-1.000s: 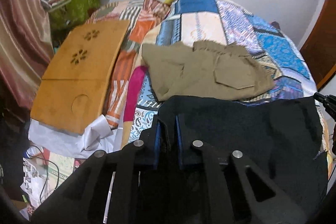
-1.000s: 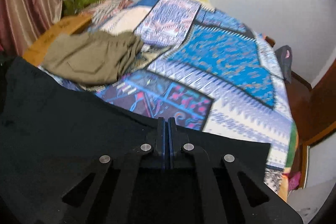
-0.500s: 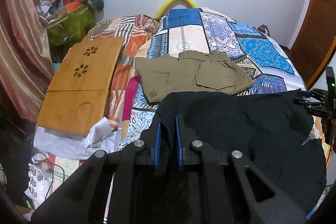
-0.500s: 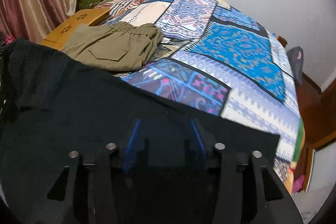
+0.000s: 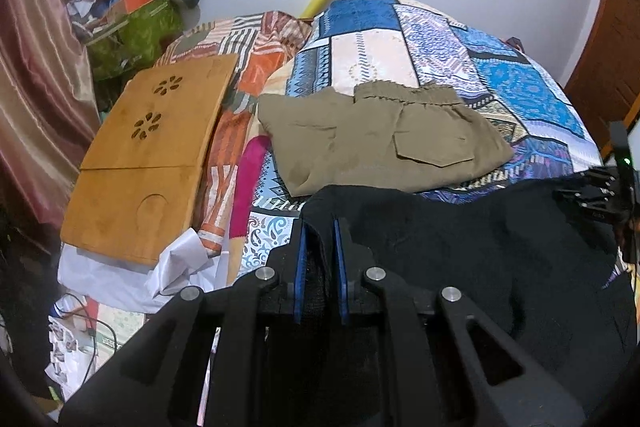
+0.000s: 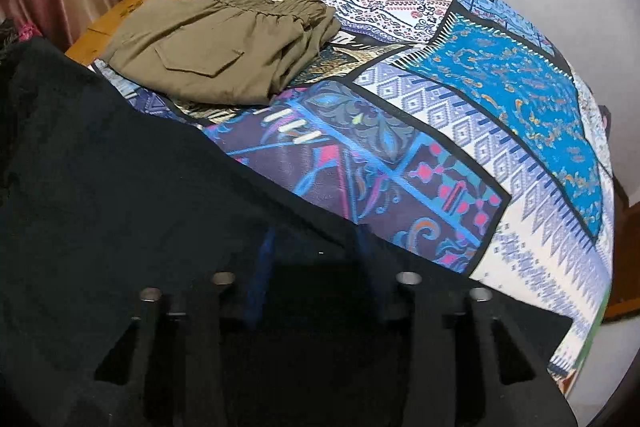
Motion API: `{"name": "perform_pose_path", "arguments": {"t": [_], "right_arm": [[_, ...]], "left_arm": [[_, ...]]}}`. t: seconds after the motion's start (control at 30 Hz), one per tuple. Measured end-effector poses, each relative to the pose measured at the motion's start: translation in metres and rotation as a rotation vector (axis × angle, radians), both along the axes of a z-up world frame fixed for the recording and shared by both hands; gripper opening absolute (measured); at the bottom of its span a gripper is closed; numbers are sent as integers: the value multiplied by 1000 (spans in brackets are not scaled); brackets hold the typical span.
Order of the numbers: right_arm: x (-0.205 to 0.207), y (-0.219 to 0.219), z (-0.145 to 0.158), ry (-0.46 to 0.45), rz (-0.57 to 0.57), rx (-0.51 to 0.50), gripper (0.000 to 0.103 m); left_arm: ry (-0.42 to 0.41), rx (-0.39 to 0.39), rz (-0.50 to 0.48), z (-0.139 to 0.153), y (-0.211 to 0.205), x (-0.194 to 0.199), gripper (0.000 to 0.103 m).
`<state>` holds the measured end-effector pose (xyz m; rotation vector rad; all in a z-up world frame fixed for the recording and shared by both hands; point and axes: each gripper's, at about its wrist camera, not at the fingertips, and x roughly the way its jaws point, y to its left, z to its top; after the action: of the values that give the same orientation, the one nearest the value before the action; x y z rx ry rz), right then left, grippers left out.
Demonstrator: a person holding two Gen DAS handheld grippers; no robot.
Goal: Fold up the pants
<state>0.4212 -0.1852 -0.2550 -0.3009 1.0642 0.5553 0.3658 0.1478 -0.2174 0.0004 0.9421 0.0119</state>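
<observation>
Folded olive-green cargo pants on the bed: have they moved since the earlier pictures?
No. The folded olive-green cargo pants lie on the same patches of the blue patchwork bedspread; only the cameras shifted.

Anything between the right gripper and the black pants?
Nothing visible. The right gripper sits with open jaws right over the black pants' edge; the olive pants lie farther up the bedspread, clear.

Left gripper [image 5: 319, 227] angled steeply down near the bed's left edge, blue pads [image 5: 300, 267] drawn close and pinching a bunched fold of the black pants [image 5: 460, 247] between them. Right gripper [image 6: 316, 239] tilted steeply down near the bed's right edge, blurred, blue fingers [image 6: 266, 247] standing apart after just closing in from wider; black cloth lying between them, not pressed by either pad. Right gripper also seen at the far right of the left wrist view, over the cloth.
</observation>
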Motion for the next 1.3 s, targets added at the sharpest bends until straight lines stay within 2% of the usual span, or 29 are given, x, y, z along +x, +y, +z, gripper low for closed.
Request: {"name": "perform_pose_path", "arguments": {"t": [0.03, 0.07, 0.13, 0.27, 0.4, 0.57, 0.8, 1.03, 1.13, 1.2, 1.3], "right_arm": [[-3, 2, 0, -4, 3, 5, 14], [-7, 4, 0, -8, 12, 4, 9], [-13, 9, 0, -25, 11, -10, 7], [-20, 4, 10, -39, -29, 13, 6], [-34, -9, 39, -90, -66, 70, 6], [-73, -23, 82, -163, -83, 106, 6], [-138, -46, 124, -215, -101, 178, 6], [-194, -49, 131, -217, -94, 205, 6], [-218, -49, 129, -204, -88, 217, 6], [-233, -47, 126, -197, -76, 223, 6], [-250, -45, 119, -173, -60, 239, 6]], "left_arm": [[2, -3, 6, -2, 1, 1, 12], [3, -8, 11, -4, 1, 3, 12], [3, -6, 13, -5, 0, 2, 12], [-14, 9, -3, 8, -4, -8, 12], [-55, 27, -23, 30, -6, -29, 12], [-106, 16, -17, 58, -2, -65, 12], [-144, 6, 1, 76, 5, -121, 12], [-162, 3, 27, 80, 18, -181, 12], [-158, 27, 45, 73, 23, -207, 12], [-152, 29, 66, 67, 30, -221, 7], [-142, -9, 94, 53, 44, -243, 6]]}}
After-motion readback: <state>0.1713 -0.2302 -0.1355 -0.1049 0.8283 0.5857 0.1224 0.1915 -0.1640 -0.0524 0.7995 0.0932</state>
